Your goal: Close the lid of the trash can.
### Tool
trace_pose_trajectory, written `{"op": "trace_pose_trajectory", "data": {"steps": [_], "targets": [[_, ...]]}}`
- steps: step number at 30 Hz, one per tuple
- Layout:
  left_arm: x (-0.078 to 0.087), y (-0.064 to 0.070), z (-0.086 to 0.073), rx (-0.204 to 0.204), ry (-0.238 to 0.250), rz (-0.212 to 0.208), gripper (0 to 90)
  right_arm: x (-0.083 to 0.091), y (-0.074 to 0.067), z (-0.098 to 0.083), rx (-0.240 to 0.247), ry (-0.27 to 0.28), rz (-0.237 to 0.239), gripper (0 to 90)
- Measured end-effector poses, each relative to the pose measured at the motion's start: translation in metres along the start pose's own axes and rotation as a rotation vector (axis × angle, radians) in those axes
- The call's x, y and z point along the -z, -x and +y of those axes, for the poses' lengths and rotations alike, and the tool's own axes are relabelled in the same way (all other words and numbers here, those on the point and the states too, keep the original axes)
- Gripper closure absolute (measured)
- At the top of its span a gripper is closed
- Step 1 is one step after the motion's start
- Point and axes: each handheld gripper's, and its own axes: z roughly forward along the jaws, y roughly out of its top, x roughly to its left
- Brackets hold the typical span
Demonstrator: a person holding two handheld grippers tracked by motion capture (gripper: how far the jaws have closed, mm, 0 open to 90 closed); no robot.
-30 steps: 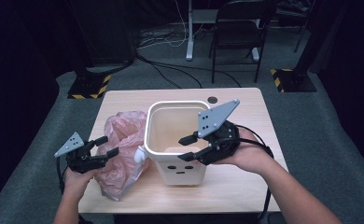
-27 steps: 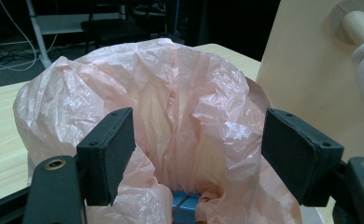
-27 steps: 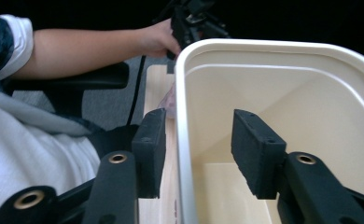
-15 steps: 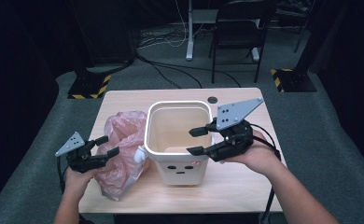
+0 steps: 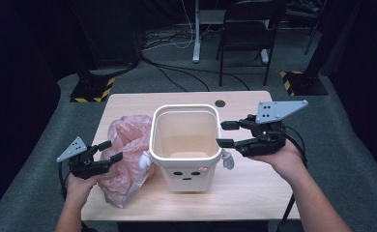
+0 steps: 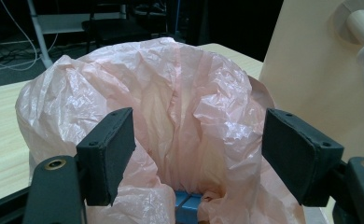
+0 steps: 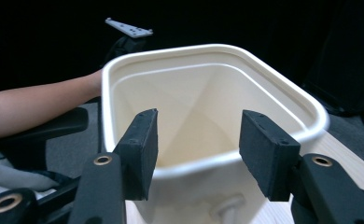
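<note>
1. The cream bin [image 5: 185, 145] stands upright in the middle of the wooden table [image 5: 254, 193], a small face on its front wall; I see nothing inside it but its bare floor.
2. The pink plastic bag [image 5: 126, 154] lies crumpled against the bin's left side, touching it.
3. The left gripper [image 5: 104, 151] sits at the bag's near-left edge, jaws spread wide; in the left gripper view the bag [image 6: 171, 116] bulges between the pads [image 6: 109, 151] but they do not press on it.
4. The right gripper [image 5: 227, 134] hangs just beside the bin's right rim, its jaws having just been opening, with nothing held; the bin [image 7: 208, 93] lies ahead of them.
5. A dark chair [image 5: 247, 34] and floor cables [image 5: 177, 43] stand beyond the table.
</note>
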Motion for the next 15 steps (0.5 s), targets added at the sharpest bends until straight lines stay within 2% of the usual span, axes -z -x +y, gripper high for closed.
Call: {"op": "trace_pose_trajectory", "data": {"steps": [9,15], "targets": [[0.001,-0.002,-0.001,0.007,0.001,0.005,25.8,0.024,0.014,-0.026,-0.076,0.062,-0.074,46.4],[0.001,-0.002,-0.001,0.008,0.001,0.008,25.8,0.029,0.021,-0.045,-0.112,0.08,-0.124,46.2]]}}
